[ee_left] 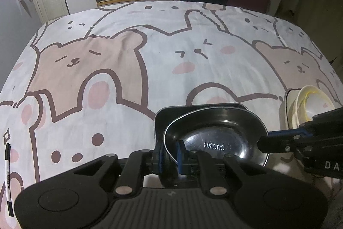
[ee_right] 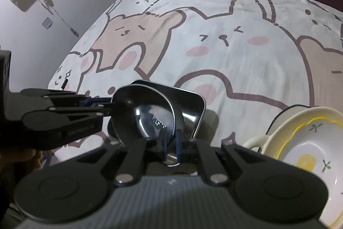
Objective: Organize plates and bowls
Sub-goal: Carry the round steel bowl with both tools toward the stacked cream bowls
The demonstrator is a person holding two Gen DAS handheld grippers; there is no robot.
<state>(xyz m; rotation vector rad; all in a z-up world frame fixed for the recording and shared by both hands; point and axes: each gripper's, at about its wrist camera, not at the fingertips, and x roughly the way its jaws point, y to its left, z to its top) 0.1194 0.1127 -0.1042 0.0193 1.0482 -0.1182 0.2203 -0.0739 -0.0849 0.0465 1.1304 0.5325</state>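
Both jaws pinching opposite rims of steel bowl (ee_left: 214, 138) over square tray (ee_right: 190, 104); tablecloth (ee_left: 150, 61) beyond bare.

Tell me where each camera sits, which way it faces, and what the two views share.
Left wrist: on the left claw, looking down-forward over the tablecloth; its fingers pinch the steel bowl; the right claw enters from the right.
Right wrist: on the right claw, facing likewise, gripping the bowl's near rim; the left claw enters from the left.
Shared: bowl, square tray, ceramic dishes, tablecloth.

Cartoon-bear tablecloth (ee_left: 150, 61), stacked dishes (ee_right: 304, 143), pen (ee_left: 8, 177) (edge)
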